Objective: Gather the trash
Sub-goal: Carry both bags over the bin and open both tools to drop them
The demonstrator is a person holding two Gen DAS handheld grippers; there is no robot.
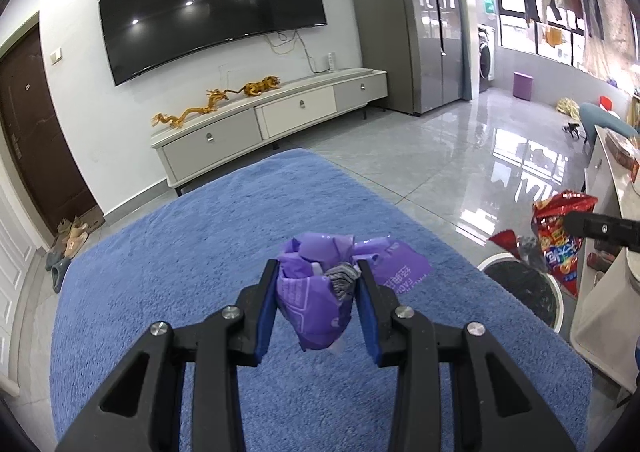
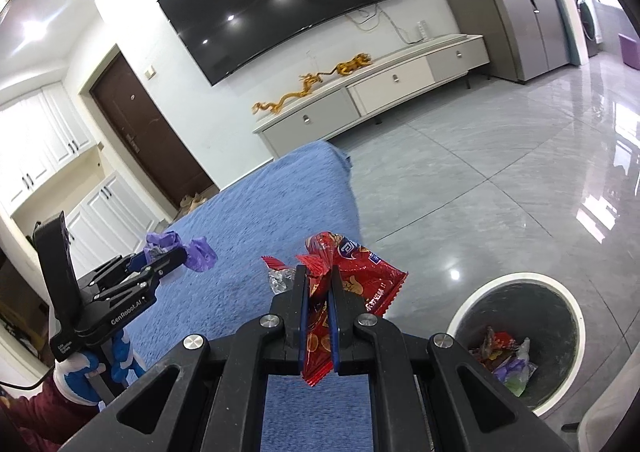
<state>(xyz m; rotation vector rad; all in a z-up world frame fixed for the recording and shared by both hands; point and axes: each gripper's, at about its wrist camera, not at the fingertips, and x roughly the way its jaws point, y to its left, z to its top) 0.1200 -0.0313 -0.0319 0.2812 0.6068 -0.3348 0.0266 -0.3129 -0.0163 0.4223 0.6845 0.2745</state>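
Holding a crumpled purple plastic bag (image 1: pixel 316 300) in the left gripper (image 1: pixel 318 272) and a red foil snack wrapper (image 2: pixel 352 288) clamped in the right gripper (image 2: pixel 318 272), both short of the round white-rimmed bin (image 2: pixel 516 280), risks light film snagging and landing beside the bin.

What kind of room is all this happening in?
Most likely a home living room: a large black wall-mounted television hangs above a long low white drawer cabinet, with a fluffy blue rug over the glossy grey tiled floor.
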